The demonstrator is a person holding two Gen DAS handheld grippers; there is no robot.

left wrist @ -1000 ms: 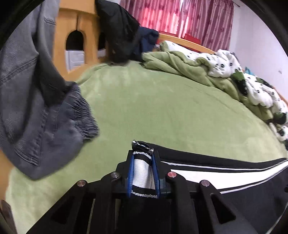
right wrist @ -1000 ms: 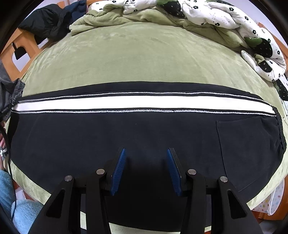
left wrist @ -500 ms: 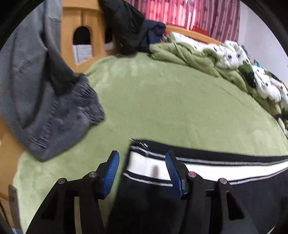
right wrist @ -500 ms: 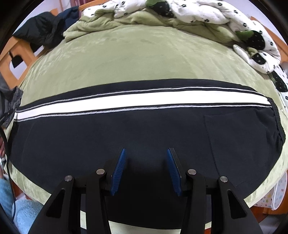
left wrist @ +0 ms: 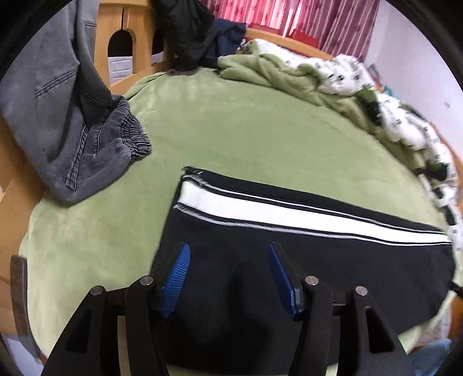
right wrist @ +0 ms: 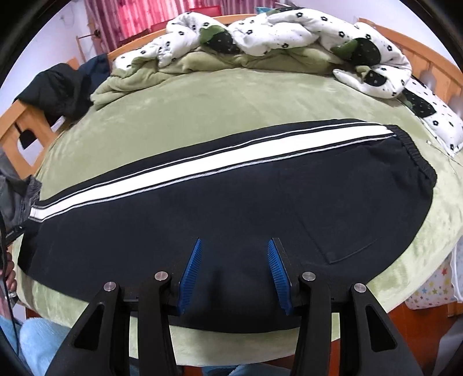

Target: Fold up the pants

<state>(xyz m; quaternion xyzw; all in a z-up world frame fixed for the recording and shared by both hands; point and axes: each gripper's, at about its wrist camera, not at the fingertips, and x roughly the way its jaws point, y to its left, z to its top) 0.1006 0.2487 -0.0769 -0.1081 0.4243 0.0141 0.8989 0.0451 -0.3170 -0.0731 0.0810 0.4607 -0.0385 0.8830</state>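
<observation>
Pants: the black pants [right wrist: 179,219] lay flat across the near half of the green bed cover [right wrist: 220,98], folded lengthwise, with the white stripe [right wrist: 202,165] along their far edge.
Waistband: in your right view the elastic waistband [right wrist: 416,156] sat at the right end, with a pocket seam near it.
Cuff: in your left view the cuff end [left wrist: 191,185] lay at the left, flat on the cover and touching neither pad.
Left gripper: your left gripper [left wrist: 228,277] hovered over the black cloth near the cuff; its jaws had just been opening and stood apart, with nothing pinched between them.
Right gripper: your right gripper [right wrist: 234,274] hung above the near edge of the pants, jaws apart at a middling gap, gripping nothing.
Grey jeans: a pair of grey jeans [left wrist: 58,115] hung over the wooden bed frame [left wrist: 124,26] at far left, its gathered hem resting on the cover, apart from the pants.
Bedding: a crumpled white quilt with dark flowers [right wrist: 289,31] was heaped along the far side.
Dark clothes: a dark pile [right wrist: 58,86] lay at the far left corner.
Curtain: a red curtain [left wrist: 289,20] hung behind the bed.
</observation>
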